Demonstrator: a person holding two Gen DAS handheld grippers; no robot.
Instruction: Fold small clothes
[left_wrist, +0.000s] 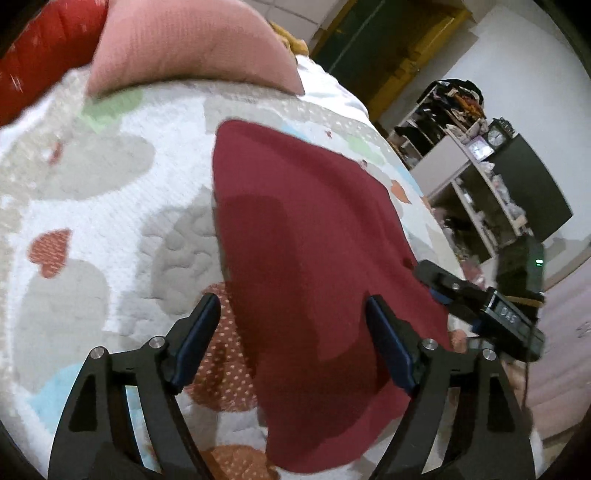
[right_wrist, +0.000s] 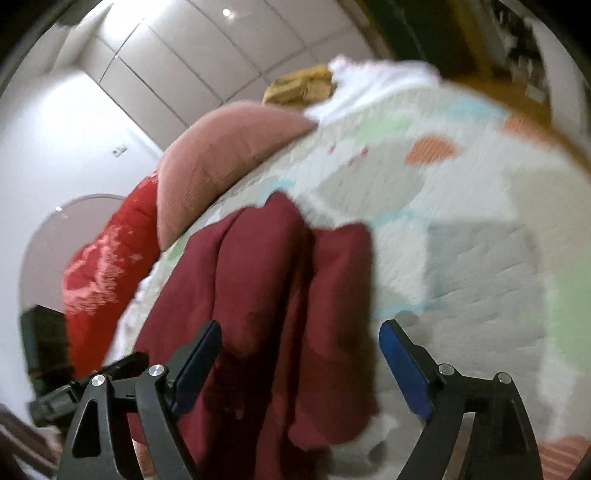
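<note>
Left wrist view. My left gripper (left_wrist: 291, 325) hangs over the bed with its jaws spread wide; the blue pads (left_wrist: 195, 336) touch nothing, so nothing is gripped. Between and beyond the fingers lies the maroon garment (left_wrist: 303, 236), spread fairly flat on the heart-patterned quilt (left_wrist: 110, 192), its near edge reaching down between the two fingers. My right gripper (left_wrist: 476, 299) enters from the right edge, its tip just beside the garment's right border; from here I cannot tell how its jaws stand. At the head of the bed rests a pink pillow (left_wrist: 184, 48), with a red cushion (left_wrist: 40, 48) to its left. Beyond the bed, on the right, stands a shelf unit (left_wrist: 476, 177) crowded with small items, a clock among them.

Right wrist view. The picture is blurred. My right gripper (right_wrist: 299, 354) also has its jaws set wide apart, with no cloth pressed between the pads (right_wrist: 406, 369). The maroon garment (right_wrist: 266, 295) lies on the quilt (right_wrist: 461, 229) under the left finger and the gap between the fingers; in this view it shows lengthwise ridges and folds. The right finger stands over bare quilt, apart from the cloth. My left gripper (right_wrist: 85, 387) appears dark at the lower left, near the garment's left edge. The pink pillow (right_wrist: 221, 155) and the red cushion (right_wrist: 107, 258) lie beyond the garment, and a yellowish bundle (right_wrist: 303, 86) sits at the far end of the bed.
</note>
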